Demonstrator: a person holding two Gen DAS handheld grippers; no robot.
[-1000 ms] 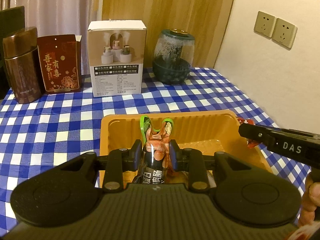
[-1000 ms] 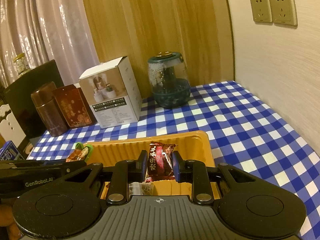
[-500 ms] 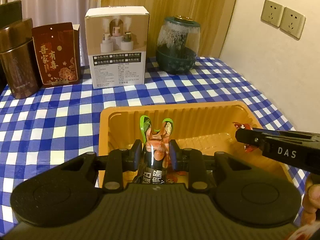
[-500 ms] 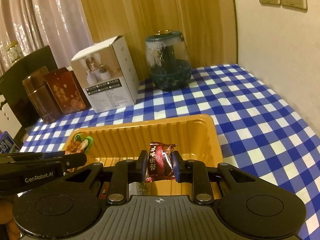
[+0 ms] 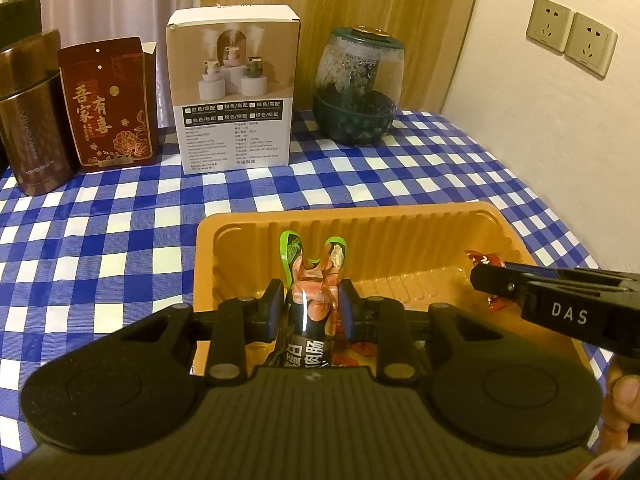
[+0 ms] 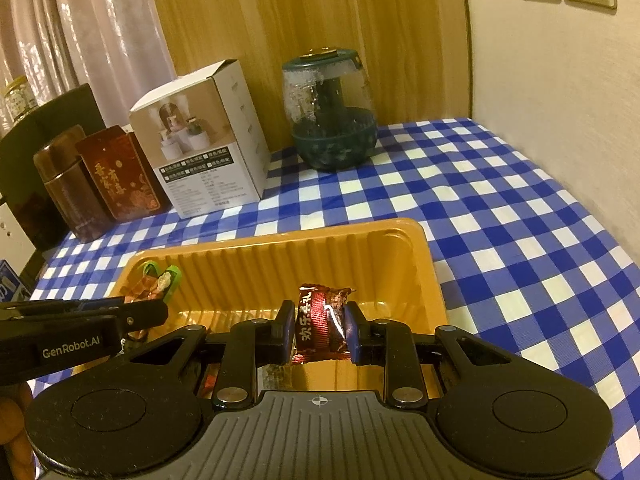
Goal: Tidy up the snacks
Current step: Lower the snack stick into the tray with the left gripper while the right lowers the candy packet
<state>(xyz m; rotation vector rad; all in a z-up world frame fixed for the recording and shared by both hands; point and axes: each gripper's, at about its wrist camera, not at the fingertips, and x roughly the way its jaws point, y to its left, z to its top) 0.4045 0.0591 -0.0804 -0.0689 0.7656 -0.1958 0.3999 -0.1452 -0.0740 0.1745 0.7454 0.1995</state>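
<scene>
The worktop (image 5: pixel 100 216) under its blue checked cloth carries an orange tray (image 5: pixel 400 216), which lies directly under and ahead of both sets of jaws. The left gripper (image 5: pixel 311 304) has its jaws closed narrow on a sausage snack pack (image 5: pixel 310 292), gripped about mid-length, so its green-edged top stands up beyond the jaws over the tray's near left part. The right gripper (image 6: pixel 318 330) is likewise clamped nearly shut on a small dark red candy (image 6: pixel 320 320), held by its sides above the tray's right half, the crimped end poking out past the jaws.

Both look light, soft and crinkly, with glossy film that could slip. The pack probably bends if taken by an end, so the middle is the sound hold; the candy is best pinched across its body, not its flimsy crimp.
</scene>
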